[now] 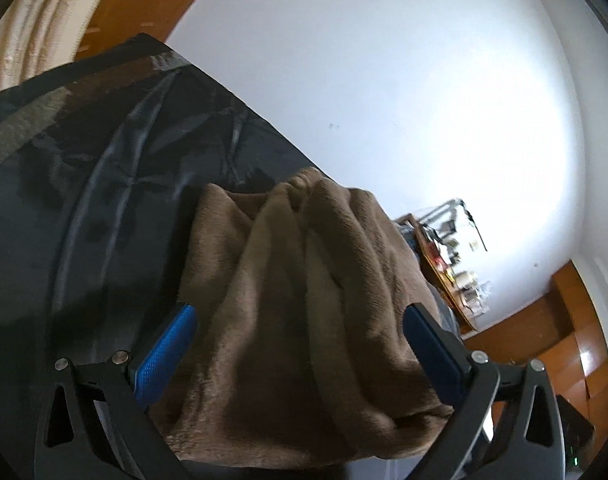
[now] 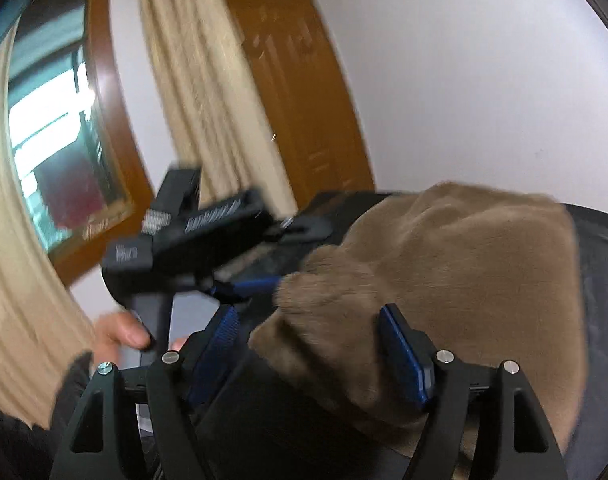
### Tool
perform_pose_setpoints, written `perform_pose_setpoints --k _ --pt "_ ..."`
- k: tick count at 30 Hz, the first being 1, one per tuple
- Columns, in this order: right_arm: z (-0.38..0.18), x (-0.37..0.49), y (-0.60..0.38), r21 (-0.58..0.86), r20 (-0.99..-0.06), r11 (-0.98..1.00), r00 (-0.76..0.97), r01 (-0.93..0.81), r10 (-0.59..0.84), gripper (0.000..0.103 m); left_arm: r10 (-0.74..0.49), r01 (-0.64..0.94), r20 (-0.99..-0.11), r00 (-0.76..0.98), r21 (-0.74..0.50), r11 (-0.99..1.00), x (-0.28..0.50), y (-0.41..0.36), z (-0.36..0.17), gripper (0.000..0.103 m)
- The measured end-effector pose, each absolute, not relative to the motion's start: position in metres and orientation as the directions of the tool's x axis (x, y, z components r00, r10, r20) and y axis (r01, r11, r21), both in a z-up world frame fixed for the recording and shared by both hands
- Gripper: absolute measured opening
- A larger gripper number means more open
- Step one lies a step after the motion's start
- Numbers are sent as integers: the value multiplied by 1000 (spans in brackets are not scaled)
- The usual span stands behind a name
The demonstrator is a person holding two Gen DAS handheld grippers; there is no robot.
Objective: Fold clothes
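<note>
Brown fleece garment (image 1: 304, 320) bunches between both grippers' spread fingers, left gripper (image 1: 300, 344) and right gripper (image 2: 311, 352); clamp seams evenly.

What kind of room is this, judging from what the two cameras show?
Probably a room in a home, perhaps a bedroom. A cream curtain hangs beside a wood-framed window, there is a wooden door, and a cluttered wooden table stands against the white wall.
</note>
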State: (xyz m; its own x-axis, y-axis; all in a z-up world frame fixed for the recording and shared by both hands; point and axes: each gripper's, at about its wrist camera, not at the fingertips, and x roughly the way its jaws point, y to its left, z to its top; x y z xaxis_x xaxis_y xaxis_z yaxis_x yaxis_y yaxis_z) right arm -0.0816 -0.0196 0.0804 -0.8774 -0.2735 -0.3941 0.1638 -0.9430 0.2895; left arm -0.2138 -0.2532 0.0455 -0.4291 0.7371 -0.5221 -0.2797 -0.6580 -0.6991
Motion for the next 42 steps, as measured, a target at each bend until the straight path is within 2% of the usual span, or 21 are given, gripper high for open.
perform_pose_setpoints --k 5,10,12,16,22,26,31,32,34,35,36,39,42 --pt "78 -73 14 309 -373 -951 -917 20 -140 77 744 -302 -551 -378 -686 -662 -210 -243 55 103" --pt "66 -68 26 297 -376 -955 -922 -29 -89 77 743 -246 -604 -289 -703 -668 -214 -234 54 103" --pt "65 -67 24 268 -376 -963 -924 -34 -71 77 768 -223 -589 -251 -737 -638 -216 -233 53 103" --pt "65 -65 20 231 -381 -972 -923 -36 -56 77 844 -142 -506 -179 -835 -531 -225 -229 51 103" --pt "63 -61 26 264 -384 -964 -921 -43 -64 77 822 -182 -555 -126 -802 -569 -230 -198 61 103" --pt "62 -64 33 292 -392 -954 -919 -68 -54 77 816 -209 -577 -35 -794 -571 -223 -171 56 103" --pt "59 -61 41 300 -398 -949 -917 -98 -31 77 801 -196 -599 -16 -783 -590 -240 -154 45 100" --pt "59 -61 42 298 -396 -949 -918 -104 -24 77 802 -195 -598 -13 -785 -588 -242 -153 44 95" --pt "60 -59 44 298 -393 -948 -920 -110 -17 77 810 -207 -585 -29 -790 -578 -242 -158 50 76" --pt "59 -60 46 301 -396 -947 -918 -113 -16 77 815 -213 -579 -37 -792 -572 -241 -161 53 56" --pt "58 -60 47 304 -399 -946 -917 -117 -15 77 819 -219 -572 -45 -794 -567 -241 -164 57 41" --pt "55 -61 47 297 -411 -947 -912 -126 -7 77 831 -237 -552 -68 -800 -551 -240 -172 66 28" --pt "55 -61 44 265 -409 -954 -912 -141 21 77 843 -256 -531 -91 -805 -535 -239 -180 76 27"
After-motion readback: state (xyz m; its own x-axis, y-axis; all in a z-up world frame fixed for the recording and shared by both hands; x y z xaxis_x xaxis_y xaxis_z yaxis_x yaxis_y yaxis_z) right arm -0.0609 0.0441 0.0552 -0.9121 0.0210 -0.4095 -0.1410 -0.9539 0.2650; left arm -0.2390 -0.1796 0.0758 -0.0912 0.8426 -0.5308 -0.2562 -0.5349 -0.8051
